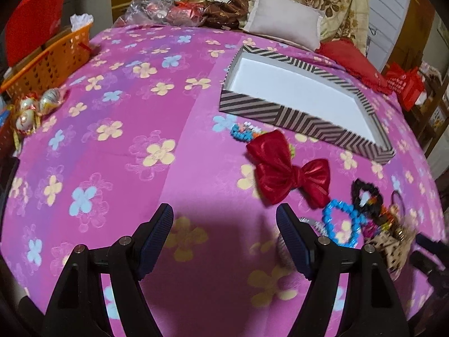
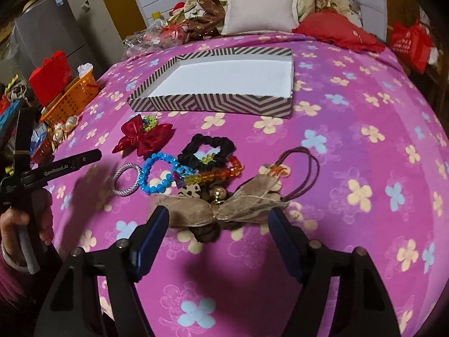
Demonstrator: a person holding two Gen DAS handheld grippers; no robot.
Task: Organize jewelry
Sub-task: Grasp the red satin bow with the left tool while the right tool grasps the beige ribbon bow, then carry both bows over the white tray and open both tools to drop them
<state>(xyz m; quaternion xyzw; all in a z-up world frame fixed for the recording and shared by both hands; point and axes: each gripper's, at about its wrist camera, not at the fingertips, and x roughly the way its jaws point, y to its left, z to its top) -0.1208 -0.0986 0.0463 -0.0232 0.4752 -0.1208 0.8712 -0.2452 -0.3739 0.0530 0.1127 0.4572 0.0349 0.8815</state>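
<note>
An open striped box [image 2: 210, 102] with a bare white inside lies on the pink flowered bedspread. In front of it lie a red bow [image 2: 146, 137], a blue bead bracelet [image 2: 146, 168], a silver bangle [image 2: 119, 177], a black scrunchie [image 2: 193, 143], an orange-yellow bead bracelet [image 2: 224, 171] and brown elastic bands [image 2: 311, 163]. My right gripper [image 2: 219, 219] is open, its fingers standing either side of a brown gauze bow [image 2: 190, 210]. My left gripper [image 1: 224, 219] is open over bare bedspread, left of the red bow [image 1: 286, 174] and the blue bracelet [image 1: 327, 219]. The striped box [image 1: 280, 115] lies beyond.
An orange basket [image 1: 56, 59] and shiny ornaments [image 1: 36, 106] sit at the bed's left edge. A pale pillow [image 2: 261, 8], a red cushion [image 2: 336, 33] and piled cloth fill the far end. A hand holds the left gripper's handle [image 2: 25, 224].
</note>
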